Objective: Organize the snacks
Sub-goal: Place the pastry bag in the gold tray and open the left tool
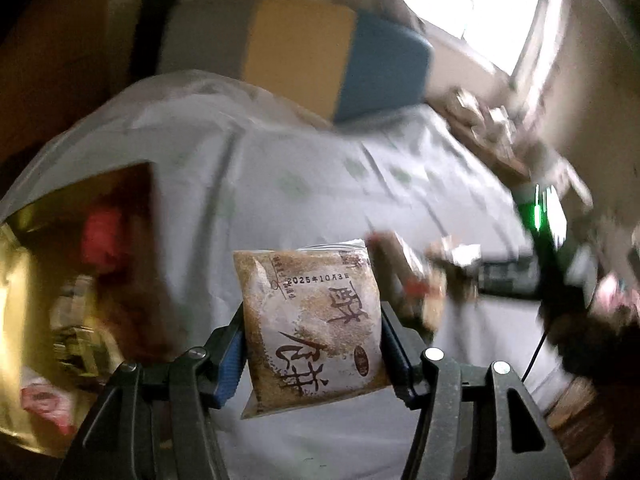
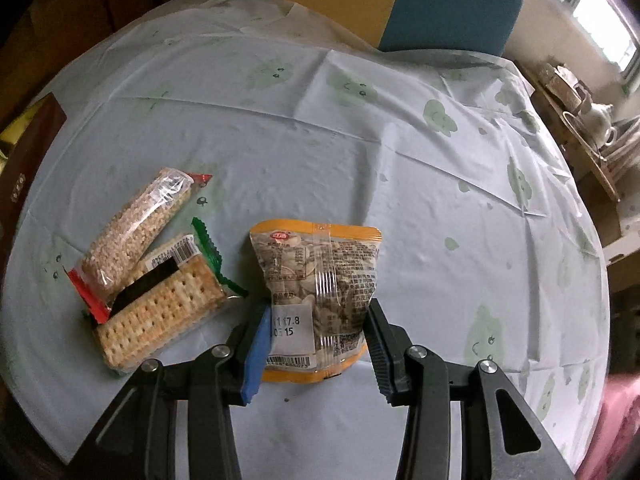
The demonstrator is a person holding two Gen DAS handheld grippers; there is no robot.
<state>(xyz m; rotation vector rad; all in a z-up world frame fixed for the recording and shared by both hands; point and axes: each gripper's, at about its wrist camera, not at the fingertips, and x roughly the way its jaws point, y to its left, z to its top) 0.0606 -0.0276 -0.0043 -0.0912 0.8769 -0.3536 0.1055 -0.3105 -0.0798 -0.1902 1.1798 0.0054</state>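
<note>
My left gripper (image 1: 312, 340) is shut on a brown pastry packet (image 1: 310, 320) with dark Chinese lettering, held above the table. My right gripper (image 2: 316, 336) is shut on an orange-edged seed packet (image 2: 320, 296) with a white price label, just above the tablecloth. A clear cracker packet with green ends (image 2: 160, 312) lies left of it, and a puffed-grain bar with red ends (image 2: 136, 228) rests partly on top of that. The other gripper (image 1: 552, 248) shows blurred at the right of the left wrist view.
The round table wears a pale blue cloth with green prints (image 2: 400, 160). A gold box holding snacks (image 1: 60, 300) stands at the left edge. A chair with grey, yellow and blue panels (image 1: 300, 52) is behind the table. A shelf with a teapot (image 2: 592, 124) is at right.
</note>
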